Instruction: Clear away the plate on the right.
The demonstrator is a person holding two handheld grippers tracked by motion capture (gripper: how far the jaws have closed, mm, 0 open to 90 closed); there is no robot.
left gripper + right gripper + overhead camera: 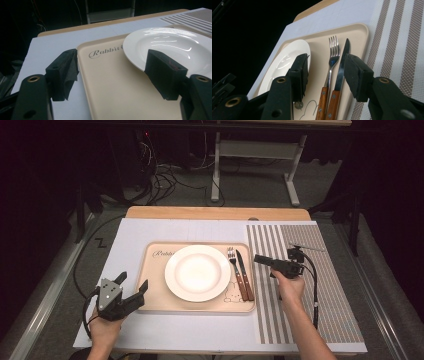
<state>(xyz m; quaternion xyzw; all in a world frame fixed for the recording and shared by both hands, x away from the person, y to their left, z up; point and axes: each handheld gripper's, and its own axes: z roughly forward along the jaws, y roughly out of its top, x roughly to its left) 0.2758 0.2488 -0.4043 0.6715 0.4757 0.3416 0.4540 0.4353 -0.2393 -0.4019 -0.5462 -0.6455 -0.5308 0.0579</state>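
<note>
High view: a wooden table (215,213) with a white sheet over it, a striped woven placemat (300,285) at 3 o'clock, dark room behind with cables on the grey floor and a white desk frame at 12. Dead centre sits a beige tray (150,285), matte, rounded corners, carrying a round glossy white plate (197,272). At the plate's 3 o'clock lie a fork (235,270) and a knife (245,272), steel with wooden riveted handles. The left gripper (132,290) sits at 8 o'clock by the tray's corner, jaws spread, nothing in them. The right gripper (260,259) hovers just right of the knife.

Left gripper view: black padded jaws straddle the tray's edge, empty, plate rim at 2 o'clock.

Right gripper view: jaws roughly half open and empty above the fork (332,57) and knife (342,65), both side by side on the tray.
</note>
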